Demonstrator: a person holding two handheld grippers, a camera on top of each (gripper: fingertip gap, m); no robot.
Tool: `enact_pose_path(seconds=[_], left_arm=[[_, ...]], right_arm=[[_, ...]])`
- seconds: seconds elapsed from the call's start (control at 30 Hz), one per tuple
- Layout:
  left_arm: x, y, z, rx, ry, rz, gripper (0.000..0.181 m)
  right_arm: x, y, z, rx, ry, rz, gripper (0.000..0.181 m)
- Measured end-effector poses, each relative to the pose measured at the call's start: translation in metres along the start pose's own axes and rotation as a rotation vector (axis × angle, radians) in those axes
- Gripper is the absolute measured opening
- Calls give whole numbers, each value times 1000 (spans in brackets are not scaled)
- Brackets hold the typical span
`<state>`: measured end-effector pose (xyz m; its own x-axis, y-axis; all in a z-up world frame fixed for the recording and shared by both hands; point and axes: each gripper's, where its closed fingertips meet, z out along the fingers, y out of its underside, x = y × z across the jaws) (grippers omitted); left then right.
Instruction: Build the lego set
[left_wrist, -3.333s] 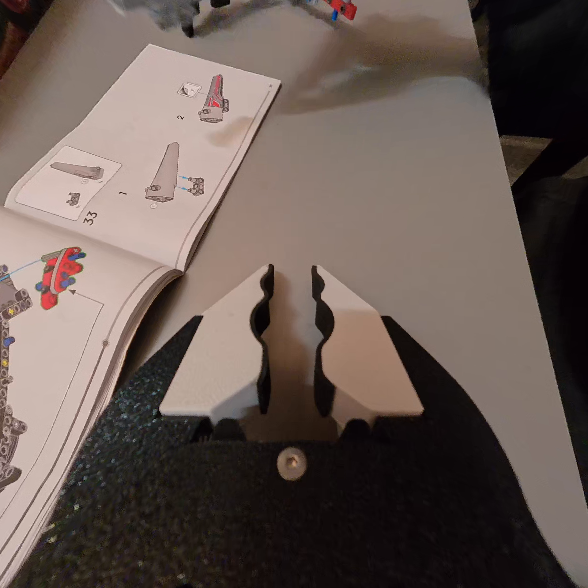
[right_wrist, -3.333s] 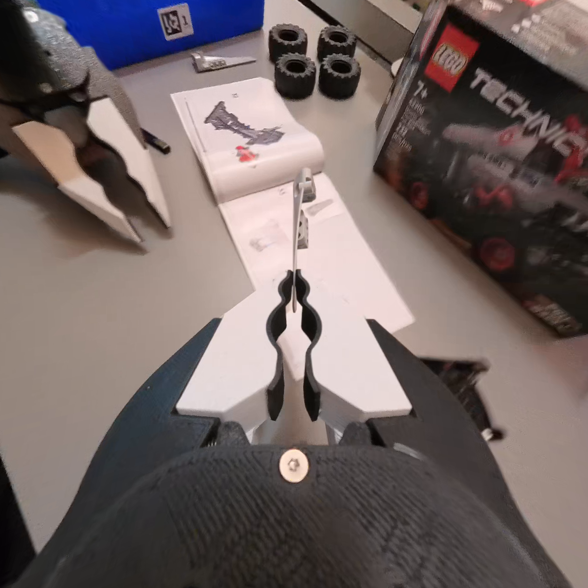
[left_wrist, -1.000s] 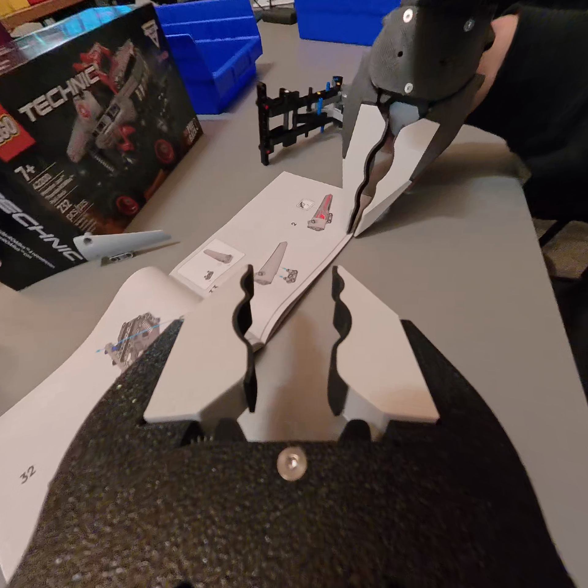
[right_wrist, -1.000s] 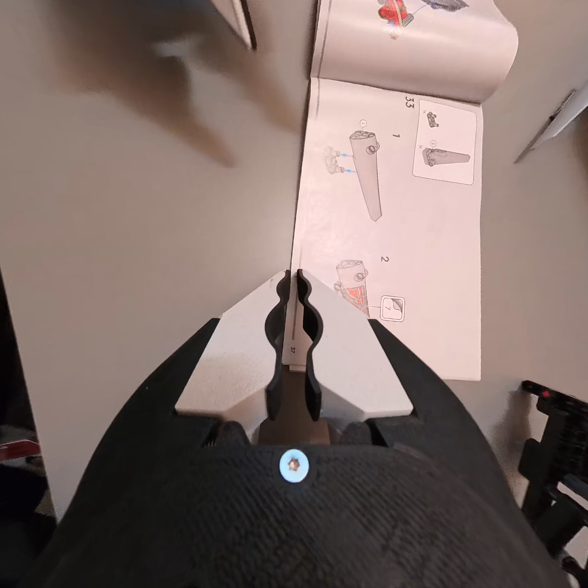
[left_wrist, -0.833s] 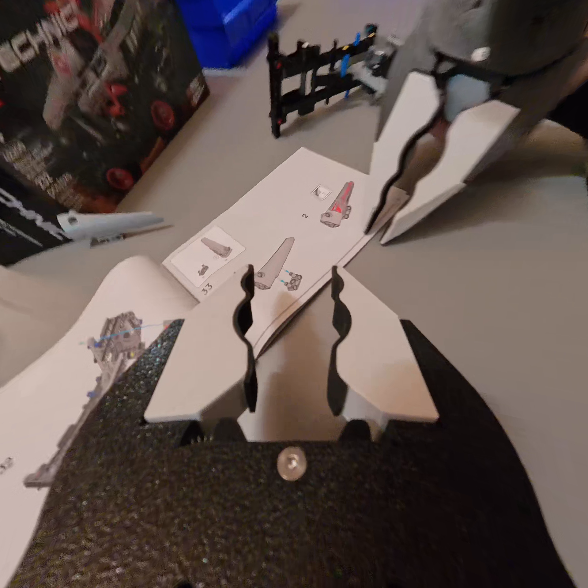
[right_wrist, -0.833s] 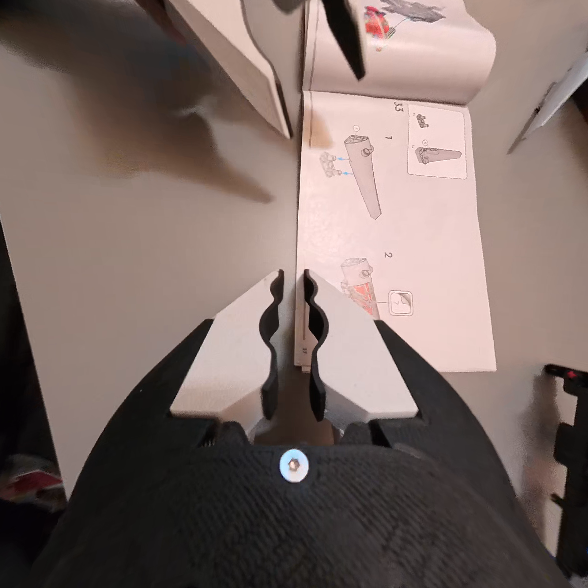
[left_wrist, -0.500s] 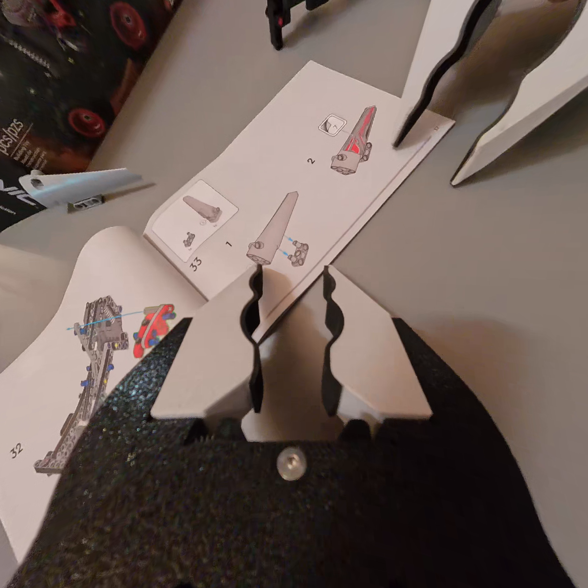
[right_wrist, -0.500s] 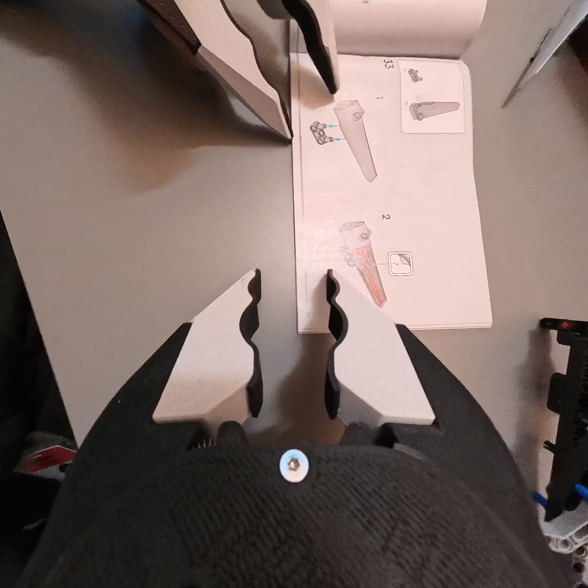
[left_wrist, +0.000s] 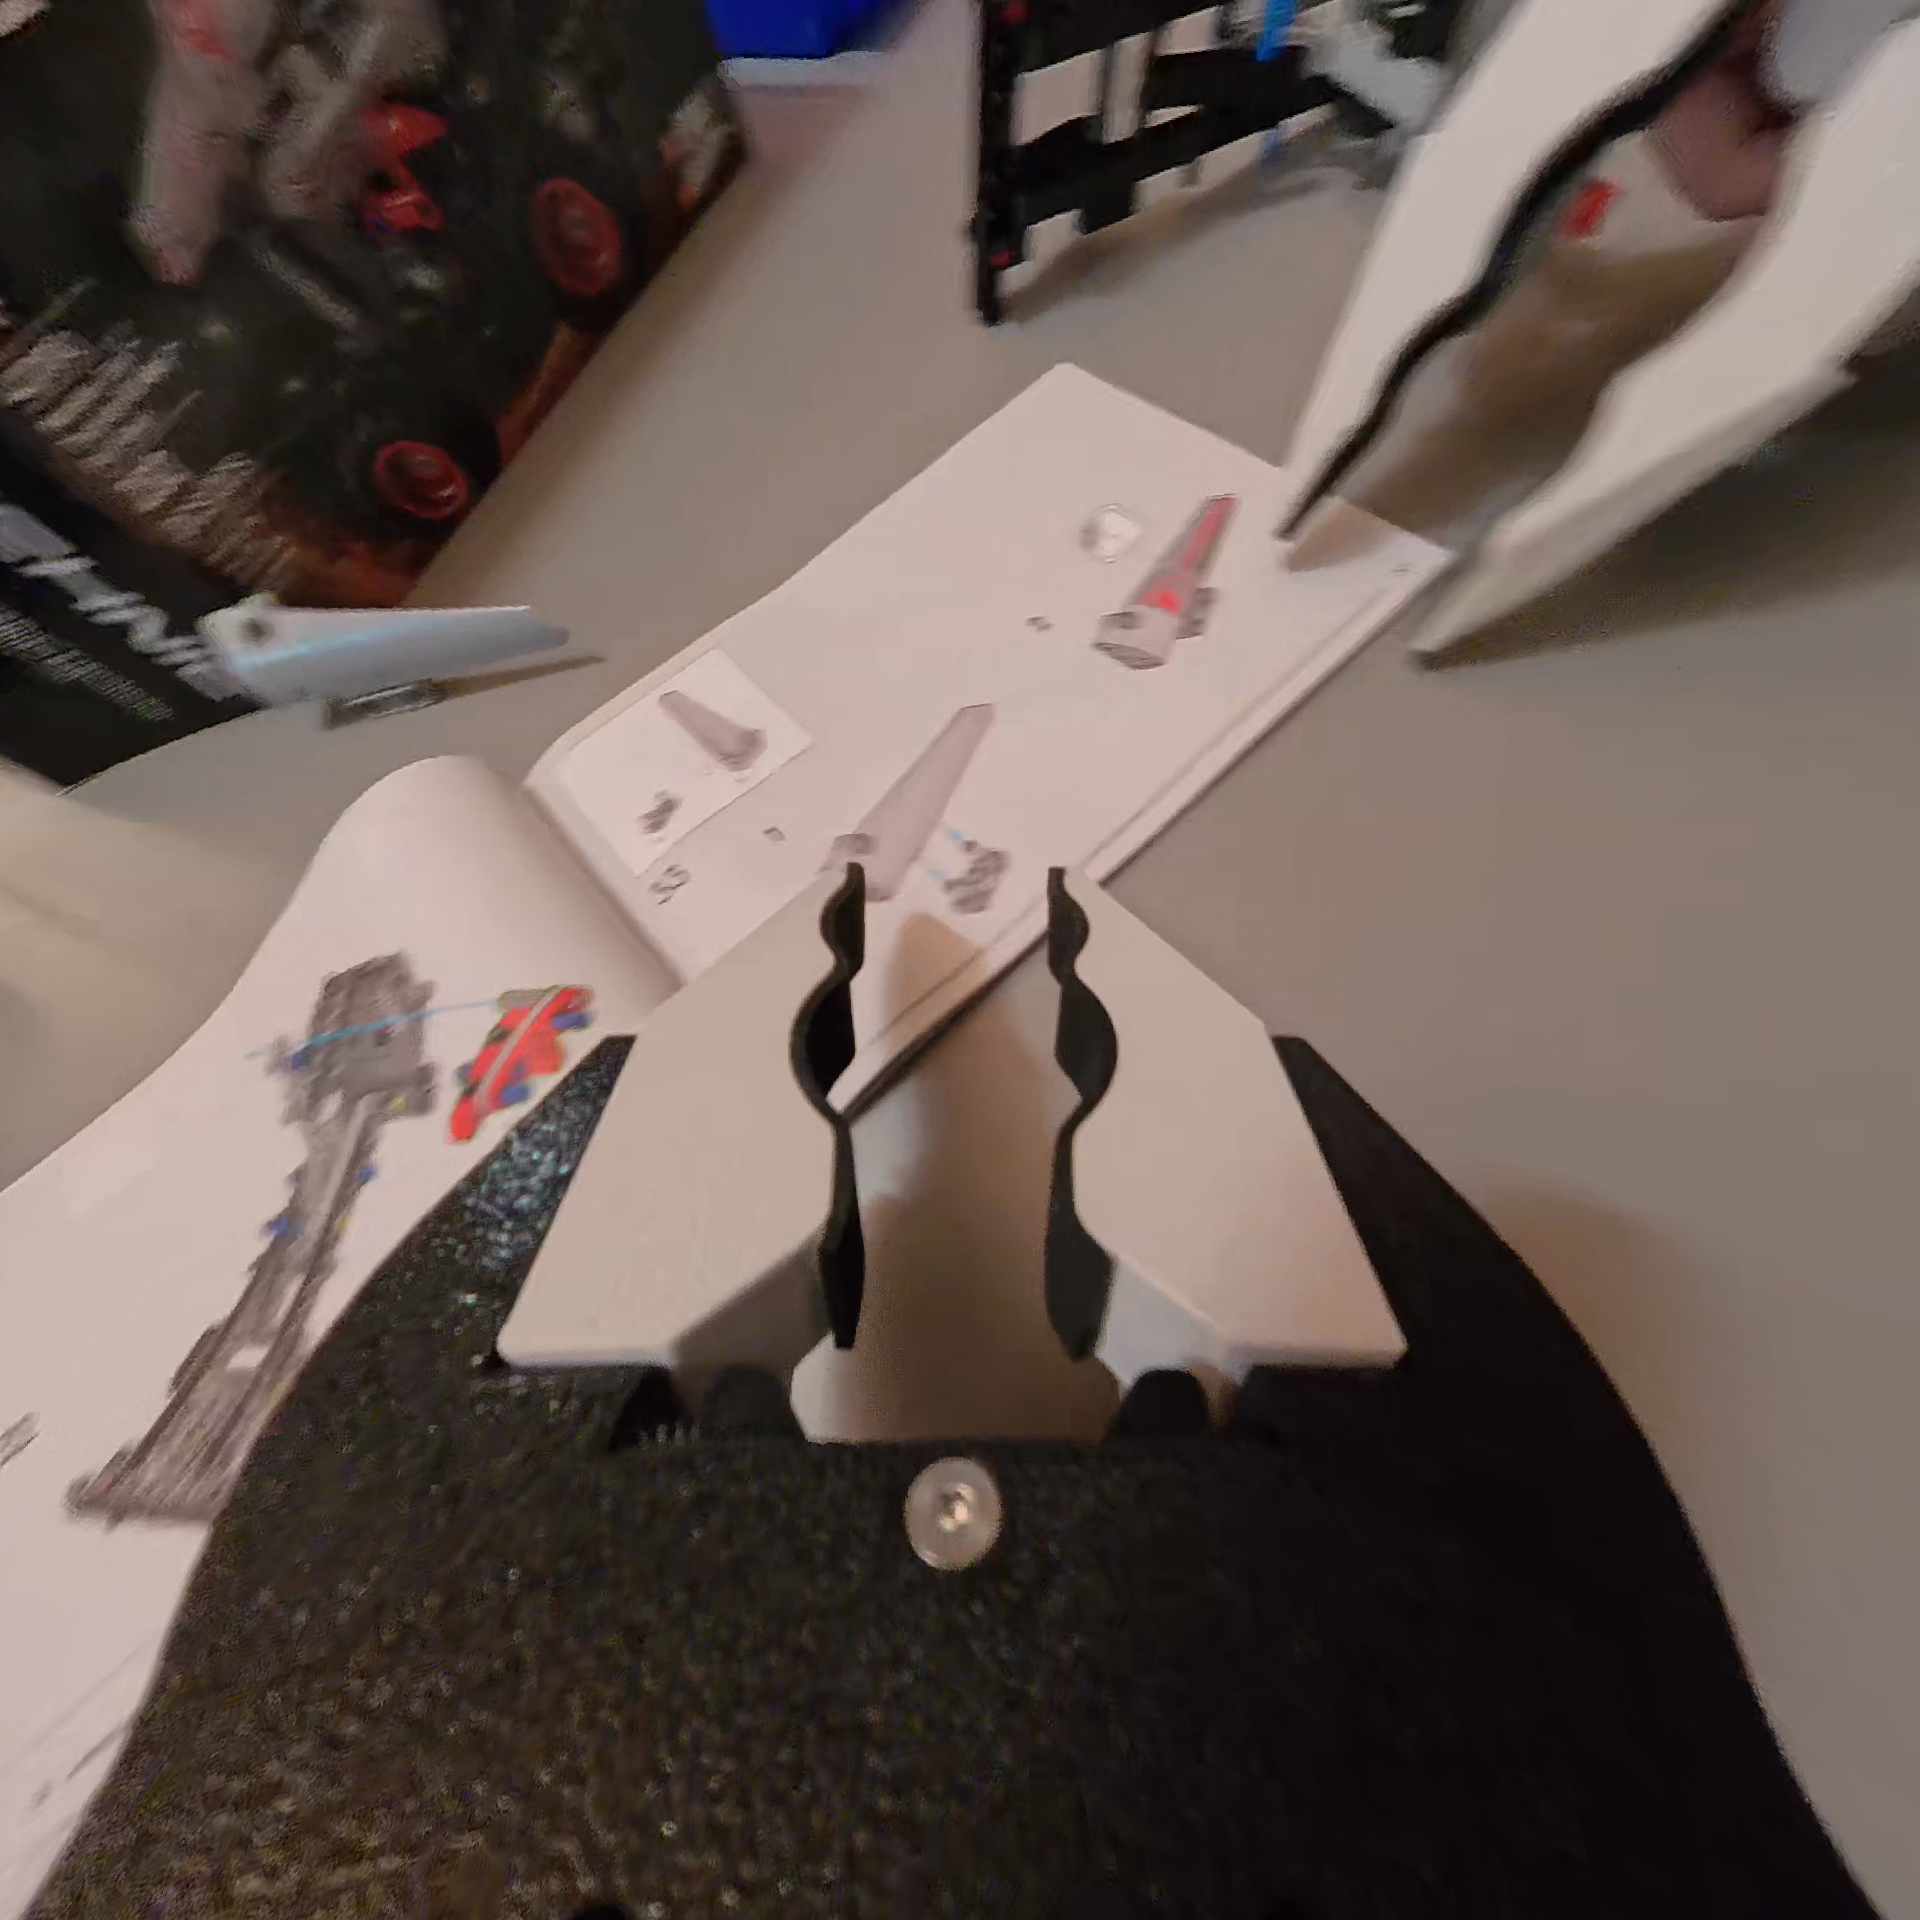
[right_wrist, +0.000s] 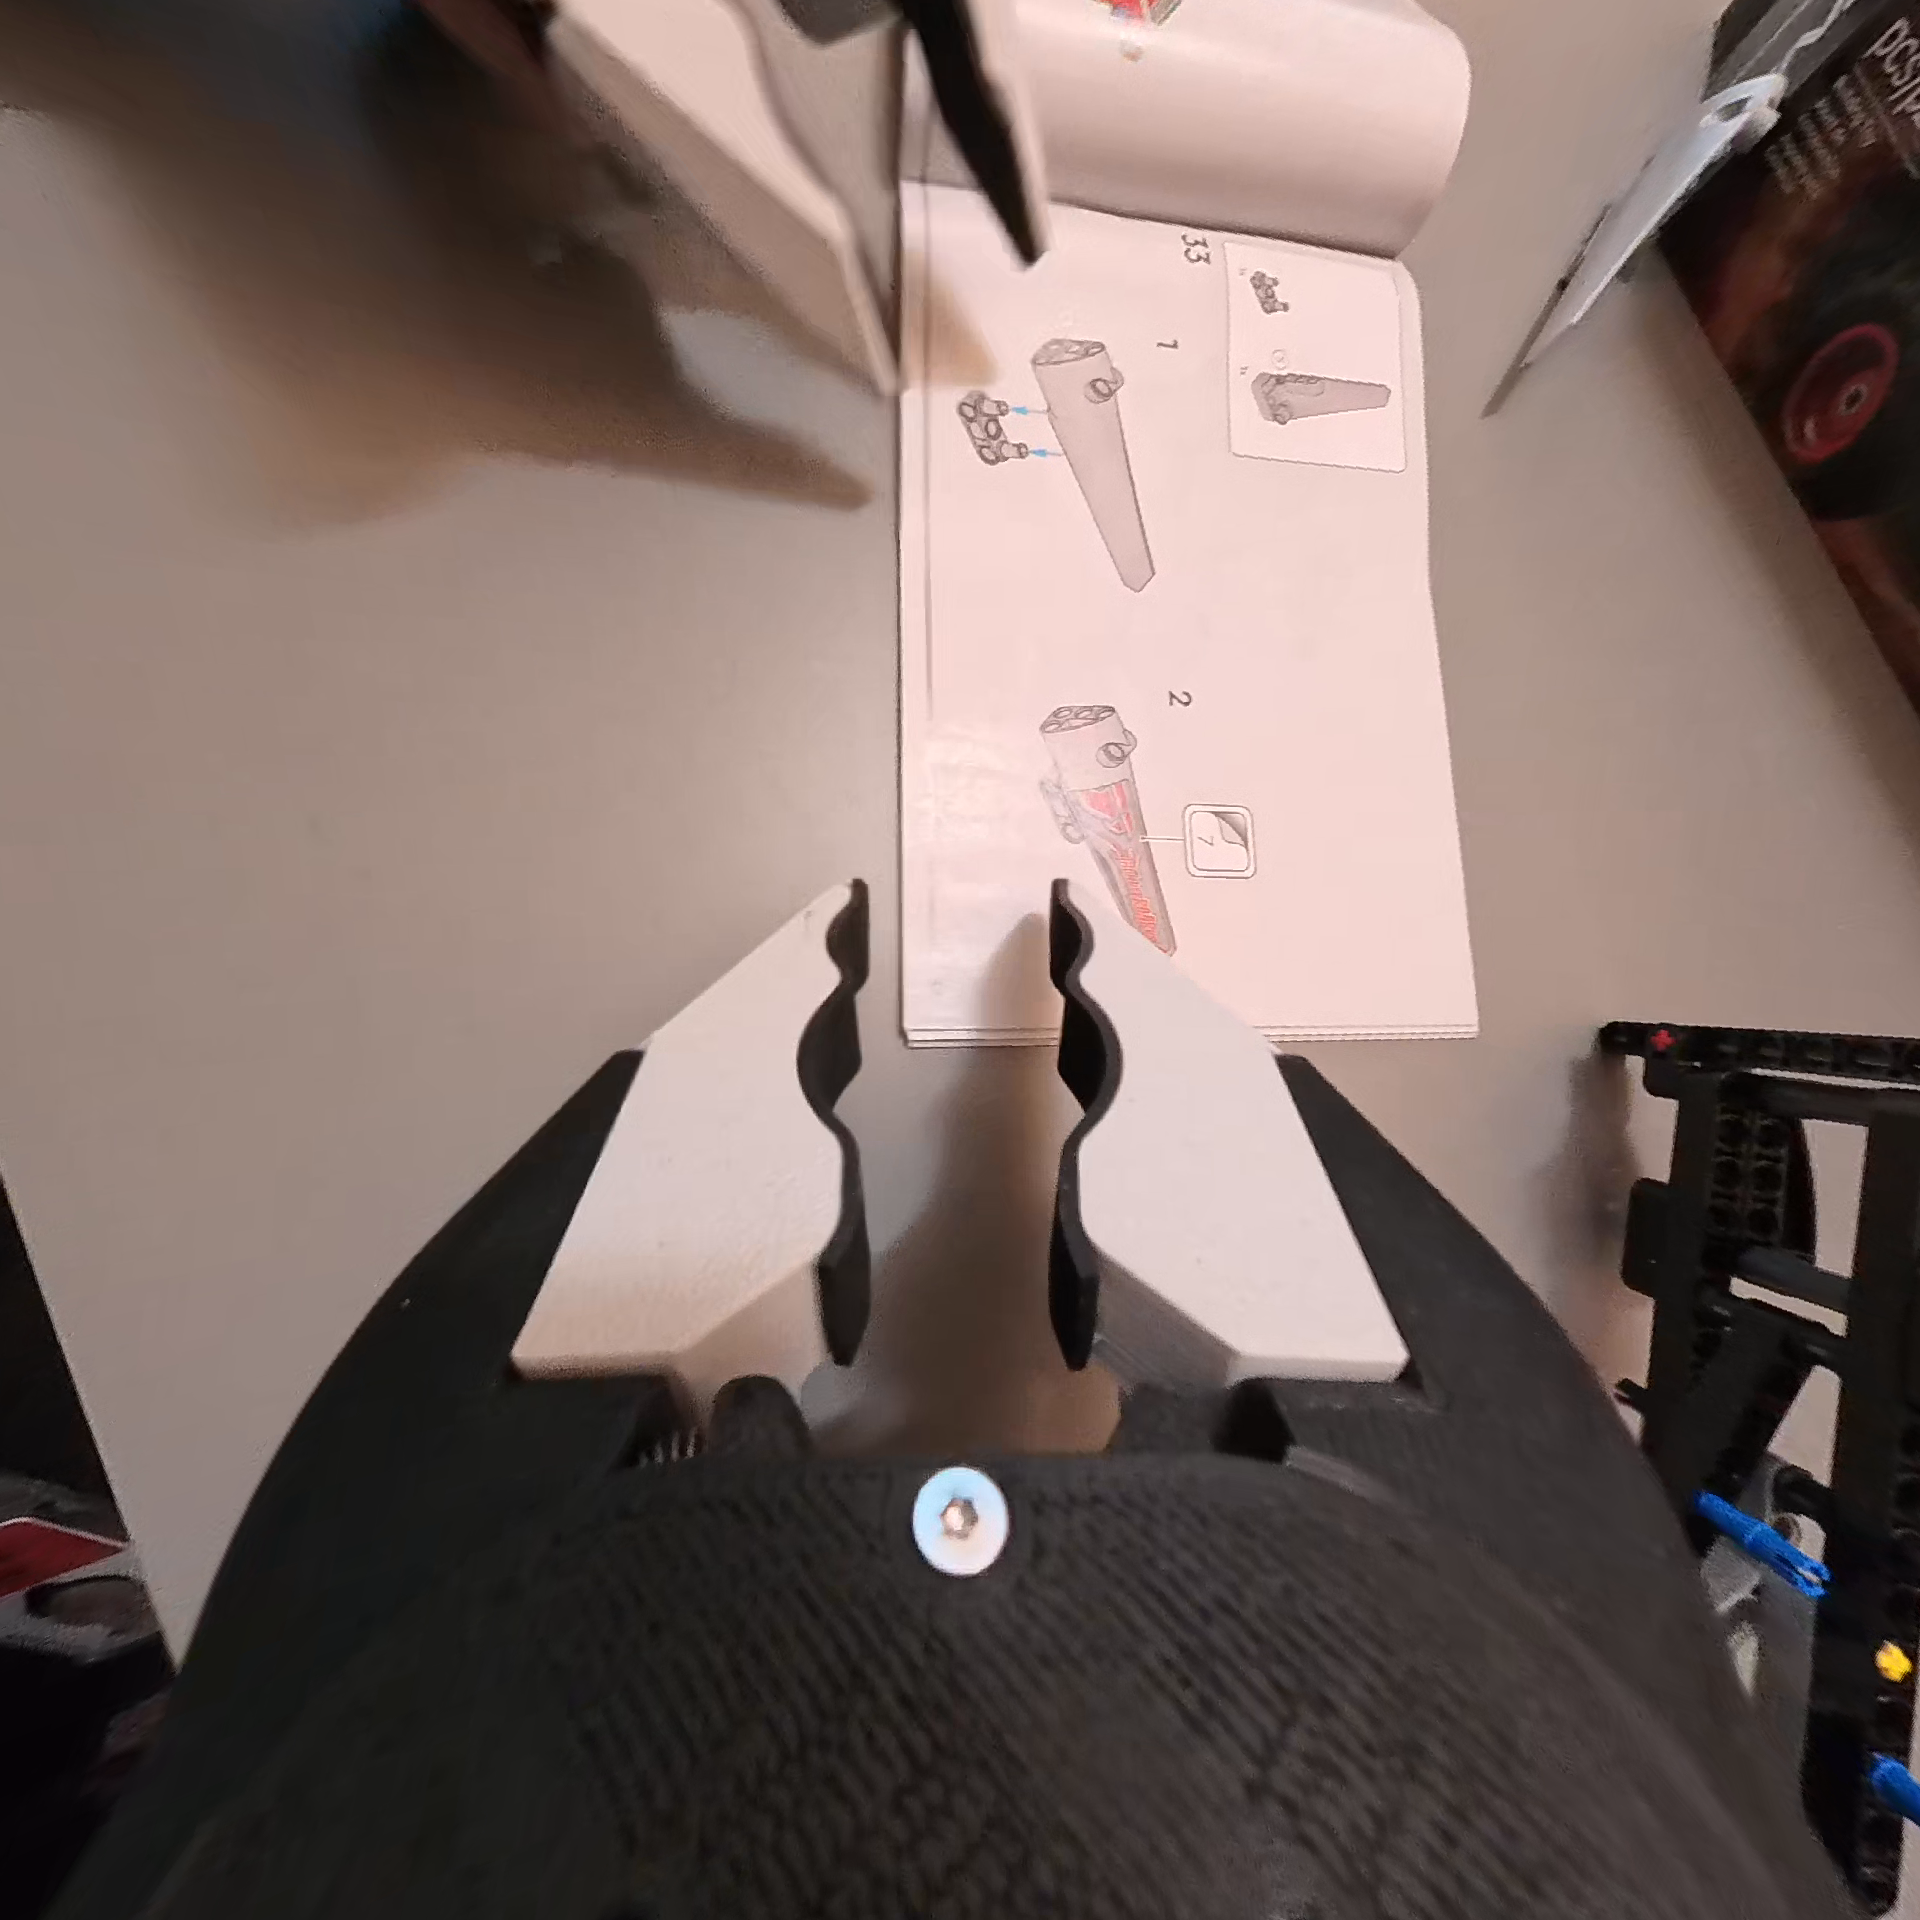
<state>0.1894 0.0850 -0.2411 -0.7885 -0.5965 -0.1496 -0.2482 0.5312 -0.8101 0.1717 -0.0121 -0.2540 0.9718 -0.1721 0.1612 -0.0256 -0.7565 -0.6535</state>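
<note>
The open instruction booklet (left_wrist: 935, 644) lies flat on the grey table and also shows in the right wrist view (right_wrist: 1247, 623). My left gripper (left_wrist: 956, 883) is open and empty, its tips over the booklet's near edge. My right gripper (right_wrist: 954, 894) is open and empty, its tips over the booklet's corner. Each gripper shows in the other's view, the right one (left_wrist: 1356, 587) and the left one (right_wrist: 951, 317). A grey tapered panel (left_wrist: 364, 649) lies beside the set's box (left_wrist: 312, 260); it also shows in the right wrist view (right_wrist: 1621, 239).
A black beam frame with blue pins (right_wrist: 1766, 1247) stands near the right gripper and shows beyond the booklet in the left wrist view (left_wrist: 1091, 156). The table's edge (right_wrist: 62, 1299) runs along the left, with bare table left of the booklet. One gripper's finger ends stand about 11 centimetres off the other's. My left gripper is the nearer one to the grey tapered panel (left_wrist: 364, 649): about 15 centimetres, against 20 centimetres. My right wrist view (right_wrist: 1637, 190) looks at it from another angle.
My right gripper, earlier shut on the grey panel and then on the booklet's page corner, has opened, let go and drawn back. My left gripper has moved in over the booklet's edge.
</note>
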Motion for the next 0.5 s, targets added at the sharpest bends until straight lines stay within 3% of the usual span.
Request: enact_pose_path(seconds=[0.07, 0.33, 0.5], left_arm=[[14, -1, 4, 0, 63, 26, 35], [3, 6, 8, -57, -46, 50, 37], [12, 6, 10, -60, 30, 59, 43]], right_arm=[[4, 3, 0, -15, 19, 1, 31], [-12, -5, 10, 20, -74, 51, 30], [-17, -12, 15, 54, -107, 106, 33]])
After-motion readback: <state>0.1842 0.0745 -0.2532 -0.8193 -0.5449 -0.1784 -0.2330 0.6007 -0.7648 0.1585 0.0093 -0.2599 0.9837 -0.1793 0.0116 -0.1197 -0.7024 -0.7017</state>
